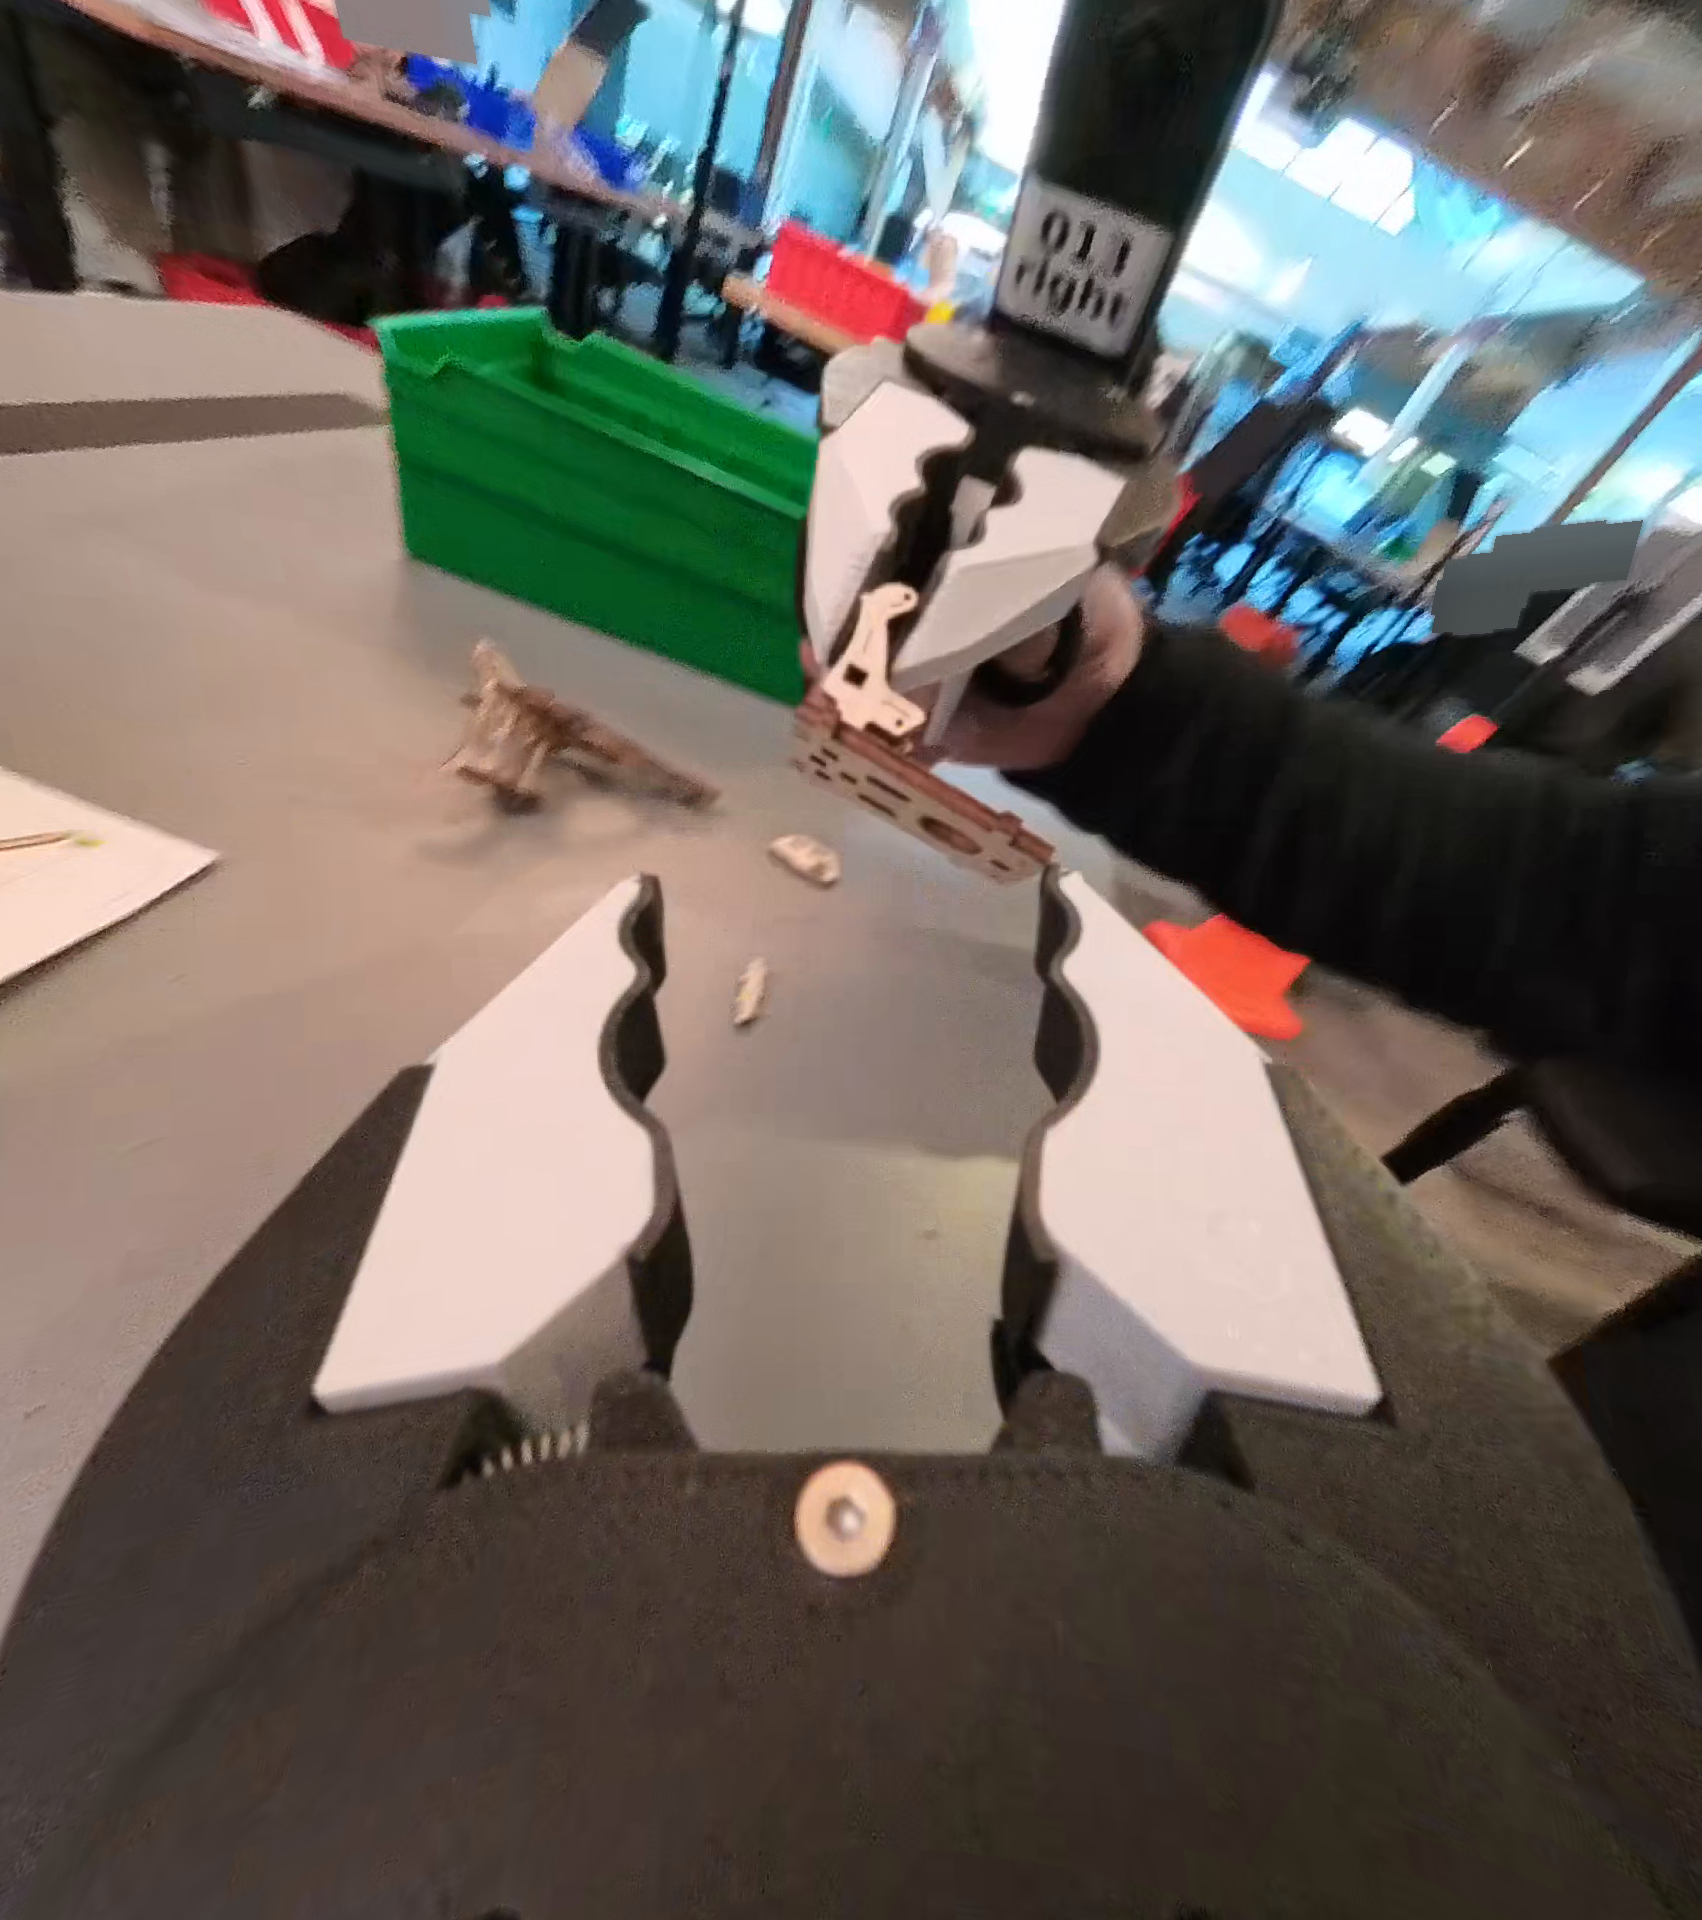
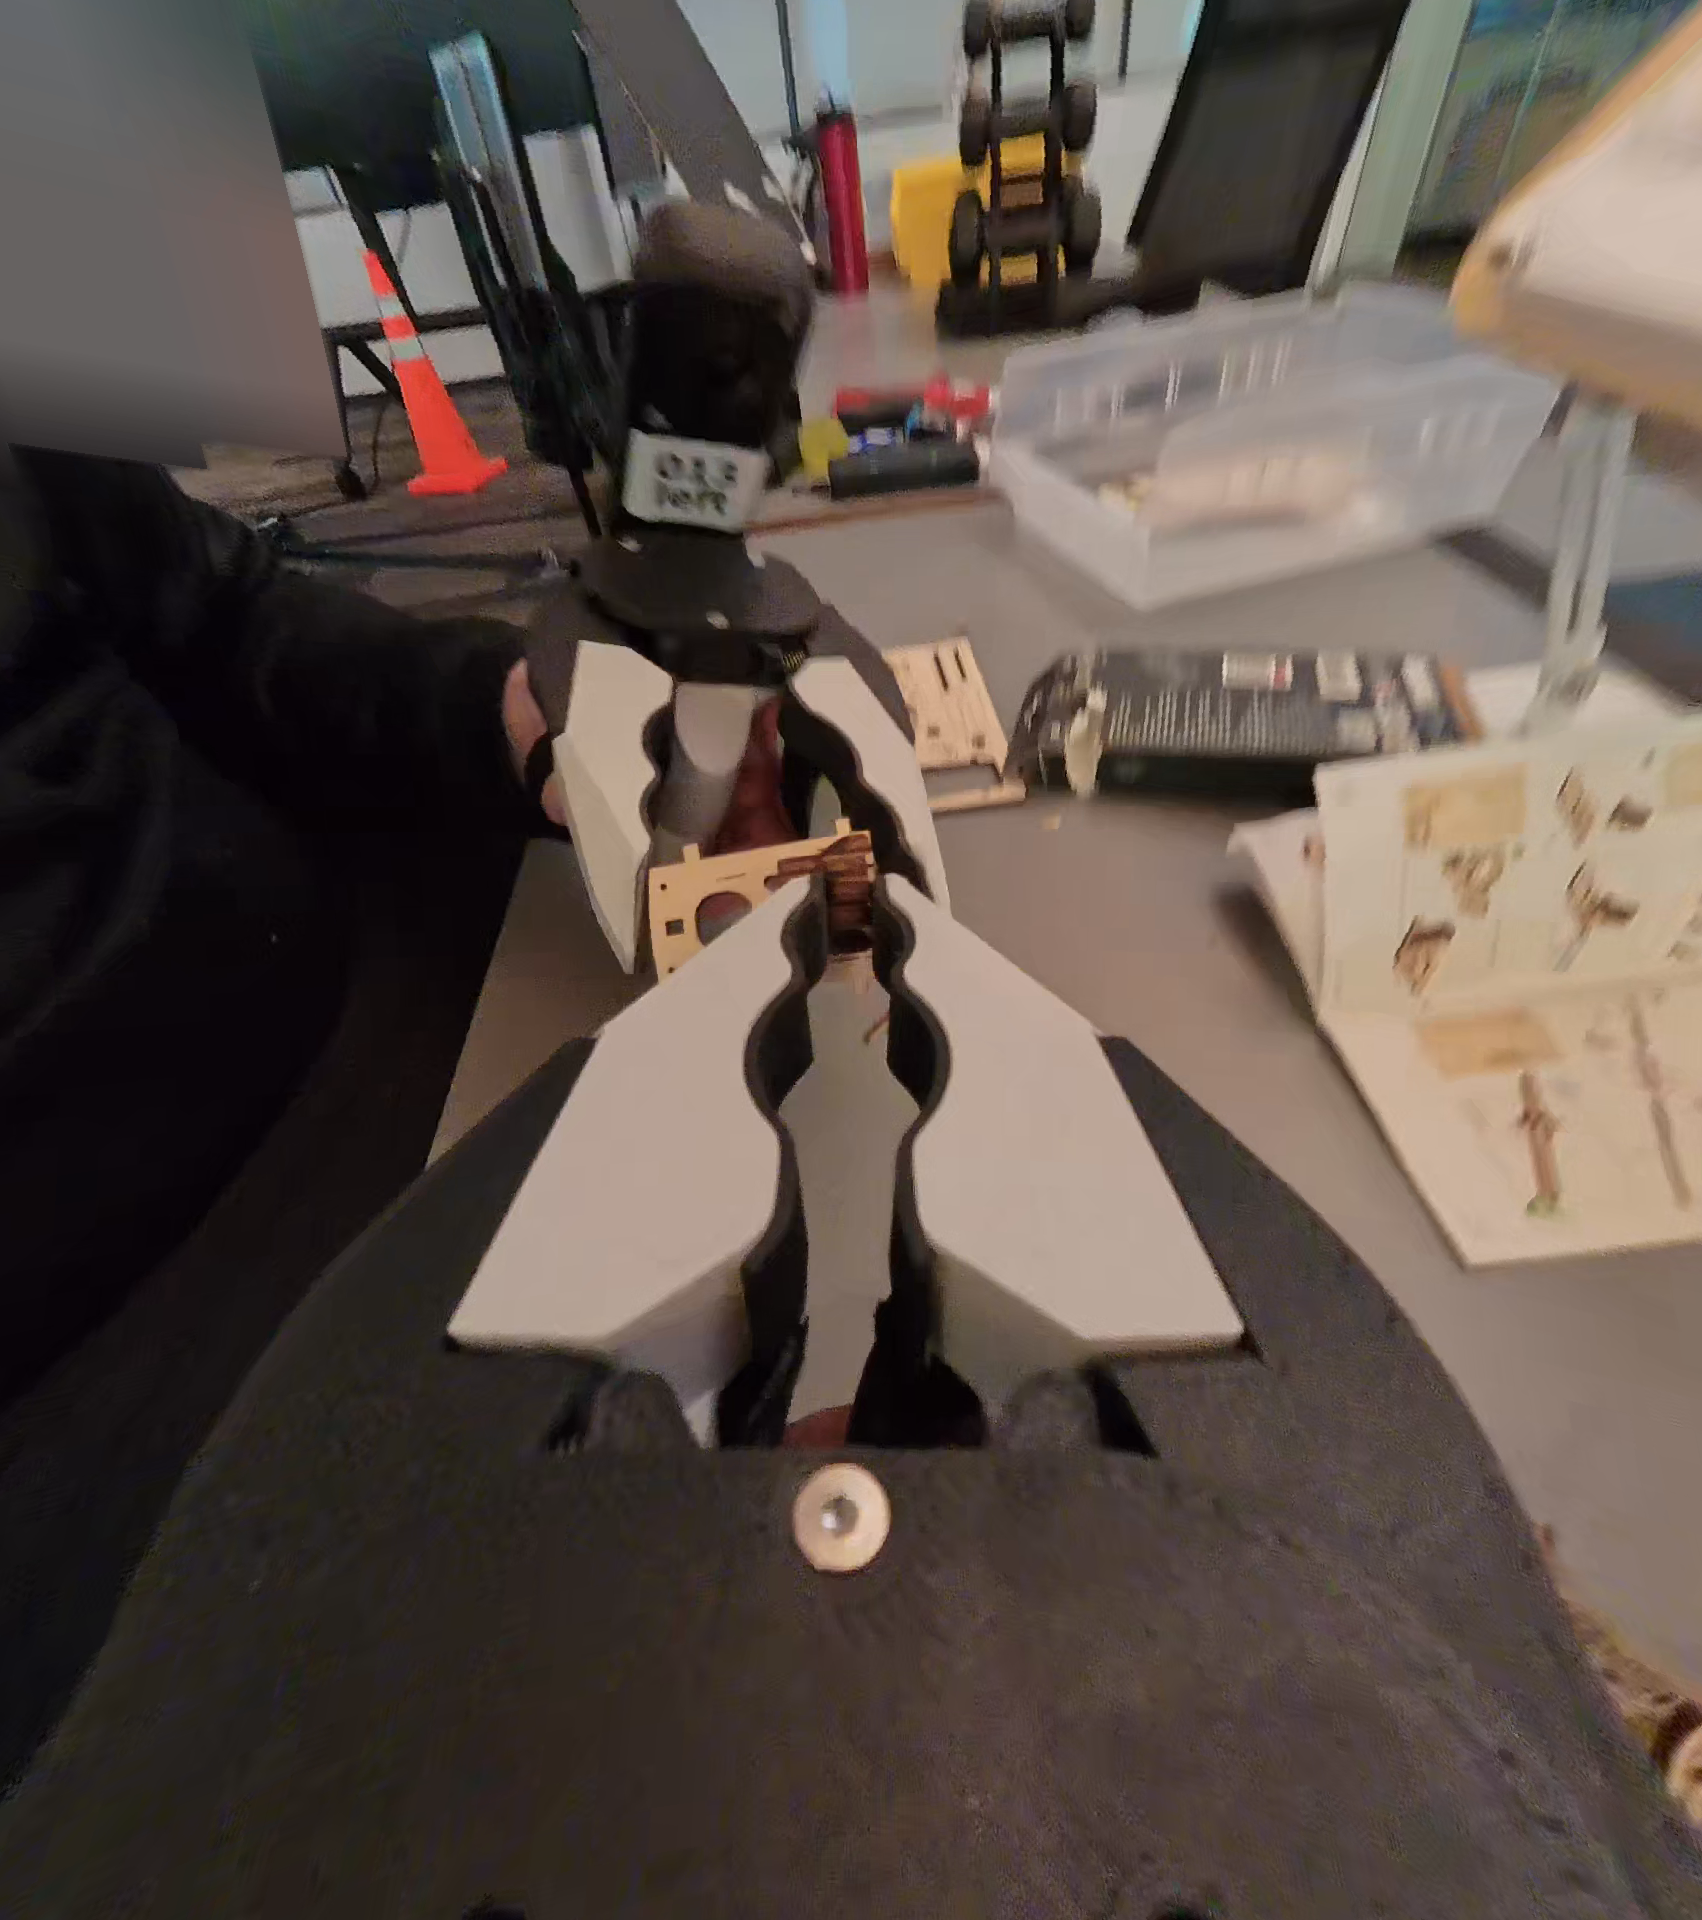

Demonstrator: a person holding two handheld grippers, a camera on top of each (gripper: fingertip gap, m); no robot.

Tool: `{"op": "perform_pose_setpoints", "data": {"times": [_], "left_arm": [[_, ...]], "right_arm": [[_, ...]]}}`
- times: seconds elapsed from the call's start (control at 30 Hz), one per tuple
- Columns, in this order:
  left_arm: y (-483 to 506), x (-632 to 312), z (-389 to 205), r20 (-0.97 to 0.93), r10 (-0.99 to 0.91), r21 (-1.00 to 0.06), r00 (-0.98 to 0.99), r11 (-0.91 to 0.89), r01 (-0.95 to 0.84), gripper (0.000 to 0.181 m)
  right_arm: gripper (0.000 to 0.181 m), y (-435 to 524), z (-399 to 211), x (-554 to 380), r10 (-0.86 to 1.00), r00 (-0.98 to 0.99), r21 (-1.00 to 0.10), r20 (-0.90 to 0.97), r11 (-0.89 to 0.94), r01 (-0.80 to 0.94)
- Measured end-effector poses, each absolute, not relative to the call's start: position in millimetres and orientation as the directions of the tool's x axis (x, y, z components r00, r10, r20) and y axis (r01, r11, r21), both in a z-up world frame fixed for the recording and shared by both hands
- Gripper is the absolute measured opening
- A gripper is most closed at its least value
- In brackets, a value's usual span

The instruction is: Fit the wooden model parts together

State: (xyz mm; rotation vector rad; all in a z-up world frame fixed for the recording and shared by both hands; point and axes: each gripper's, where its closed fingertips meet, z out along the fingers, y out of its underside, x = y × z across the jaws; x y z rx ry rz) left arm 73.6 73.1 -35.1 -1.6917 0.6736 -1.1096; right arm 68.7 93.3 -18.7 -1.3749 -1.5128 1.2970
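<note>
My right gripper (image 2: pixel 842 891) is shut on a layered wooden model part (image 2: pixel 712 894), a pale plate with cut-outs and dark brown edges. In the left wrist view the right gripper (image 1: pixel 873 675) holds this part (image 1: pixel 914 800) above the grey table (image 1: pixel 203 1039), with a pale hooked piece (image 1: pixel 873 665) at its top end between the fingers. My left gripper (image 1: pixel 849 883) is wide open and empty. The part's lower end is close to its right fingertip (image 1: pixel 1060 894). In the right wrist view the left gripper (image 2: pixel 774 894) stands open around the part.
On the table lie a part-built wooden model (image 1: pixel 556 738) and two small loose pieces (image 1: pixel 805 860) (image 1: pixel 749 992). There are also a green bin (image 1: pixel 598 488), instruction sheets (image 1: pixel 16 873) (image 2: pixel 1553 987), a clear plastic box (image 2: pixel 1242 468), a dark box (image 2: pixel 1242 717) and a wooden cut-out sheet (image 2: pixel 951 717). Less than 4 cm separates the two grippers' tips.
</note>
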Motion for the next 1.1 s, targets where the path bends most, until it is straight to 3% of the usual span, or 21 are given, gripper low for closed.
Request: {"op": "perform_pose_setpoints", "data": {"times": [0.1, 0.2, 0.27, 0.4, 0.57, 0.73, 1.1], "left_arm": [[62, 87, -8, 0.388, -0.857, -0.922, 0.340, -0.359, 0.147, 0.084], [62, 94, 4, 0.217, -0.884, -0.975, 0.413, -0.182, 0.124, 0.100], [62, 97, 14, 0.101, -0.881, -0.993, 0.462, -0.061, 0.101, 0.095], [56, 94, 40, -0.027, -0.857, -0.988, 0.514, 0.102, 0.119, 0.054], [54, 89, 48, -0.070, -0.845, -0.978, 0.531, 0.163, 0.130, 0.053], [52, 86, 49, -0.123, -0.839, -0.976, 0.530, 0.199, 0.088, 0.053], [43, 90, 55, -0.122, -0.874, -0.973, 0.470, 0.199, 0.118, 0.053]], "right_arm": [[0.005, 86, 9, 76, 0.976, -0.215, -0.984, -0.025, 0.013, 0.175], [0.005, 79, 27, 80, 0.969, -0.246, -0.992, -0.003, 0.029, 0.125], [0.005, 75, 38, 80, 0.964, -0.265, -0.996, -0.010, 0.014, 0.087], [0.005, 66, 47, 75, 0.957, -0.291, -0.998, -0.008, 0.011, 0.065], [0.007, 63, 53, 70, 0.957, -0.291, -0.999, -0.019, -0.005, 0.049], [0.024, 59, 60, 71, 0.960, -0.281, -0.997, 0.006, 0.028, 0.074], [0.006, 50, 72, 62, 0.947, -0.307, -0.982, 0.093, 0.137, 0.127]]}}
